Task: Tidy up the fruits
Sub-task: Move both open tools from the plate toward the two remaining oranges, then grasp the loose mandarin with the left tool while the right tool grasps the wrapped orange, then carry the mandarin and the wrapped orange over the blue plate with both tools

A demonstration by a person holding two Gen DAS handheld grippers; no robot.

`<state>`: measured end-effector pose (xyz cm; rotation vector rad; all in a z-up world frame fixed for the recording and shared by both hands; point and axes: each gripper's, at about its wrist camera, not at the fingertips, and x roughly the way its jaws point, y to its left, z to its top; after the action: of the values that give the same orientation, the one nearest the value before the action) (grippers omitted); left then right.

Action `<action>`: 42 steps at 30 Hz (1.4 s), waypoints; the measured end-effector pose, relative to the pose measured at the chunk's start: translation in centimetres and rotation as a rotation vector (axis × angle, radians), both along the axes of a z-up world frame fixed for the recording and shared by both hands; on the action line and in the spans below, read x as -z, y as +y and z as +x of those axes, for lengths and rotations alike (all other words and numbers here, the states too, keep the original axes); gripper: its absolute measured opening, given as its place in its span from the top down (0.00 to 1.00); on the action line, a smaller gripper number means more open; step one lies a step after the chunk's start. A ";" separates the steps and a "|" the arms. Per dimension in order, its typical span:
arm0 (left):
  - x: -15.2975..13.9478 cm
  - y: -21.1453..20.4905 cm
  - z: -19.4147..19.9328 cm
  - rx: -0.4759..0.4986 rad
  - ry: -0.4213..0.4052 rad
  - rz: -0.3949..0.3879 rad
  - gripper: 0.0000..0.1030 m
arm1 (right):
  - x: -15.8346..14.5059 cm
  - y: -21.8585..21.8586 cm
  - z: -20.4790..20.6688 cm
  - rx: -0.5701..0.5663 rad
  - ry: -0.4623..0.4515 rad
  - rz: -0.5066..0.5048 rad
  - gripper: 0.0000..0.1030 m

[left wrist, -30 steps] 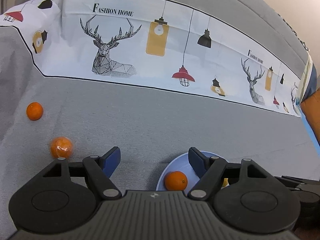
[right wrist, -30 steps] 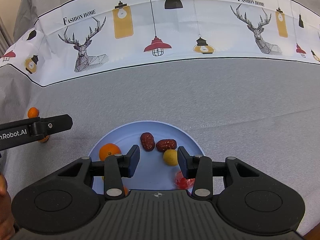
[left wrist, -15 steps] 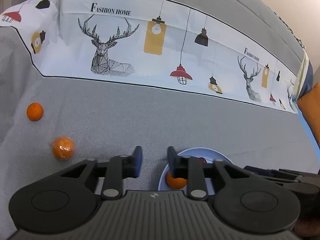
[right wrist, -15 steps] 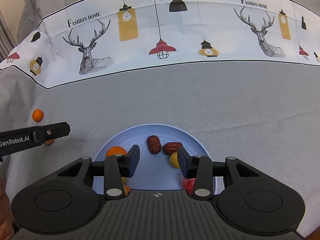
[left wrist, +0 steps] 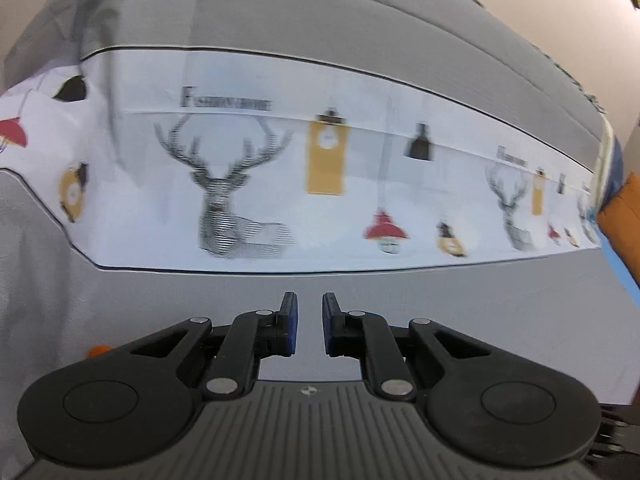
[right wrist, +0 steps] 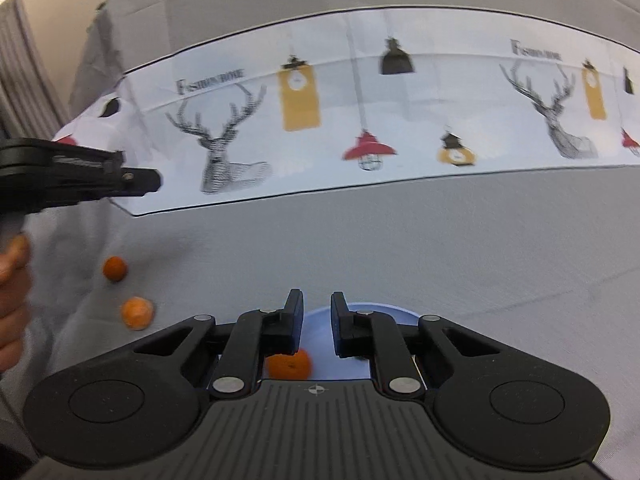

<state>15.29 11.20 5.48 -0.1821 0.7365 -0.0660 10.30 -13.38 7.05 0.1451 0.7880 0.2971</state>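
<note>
In the right wrist view a pale blue plate lies on the grey cloth, mostly hidden behind my right gripper, with one orange showing in it. Two more oranges lie on the cloth to the left. My right gripper is nearly shut and empty, above the plate. My left gripper is nearly shut and empty, held above the cloth; it also shows from the side in the right wrist view. A sliver of orange shows at its left.
A white printed band with deer and lamps crosses the grey tablecloth beyond the plate. An orange object sits at the far right edge. A hand holds the left gripper's handle.
Both grippers have closed to a narrow gap and tilted upward. The left gripper rose and moved away from the plate; the plate has slid low in the right wrist view.
</note>
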 end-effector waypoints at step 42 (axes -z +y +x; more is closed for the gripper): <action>8.0 13.8 4.0 -0.384 0.350 -0.055 0.63 | 6.3 21.7 3.9 -0.493 0.017 -0.119 0.61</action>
<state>19.32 25.01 -2.50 -0.3907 1.0371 0.3187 14.21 8.35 0.76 -0.1633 0.8500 0.7134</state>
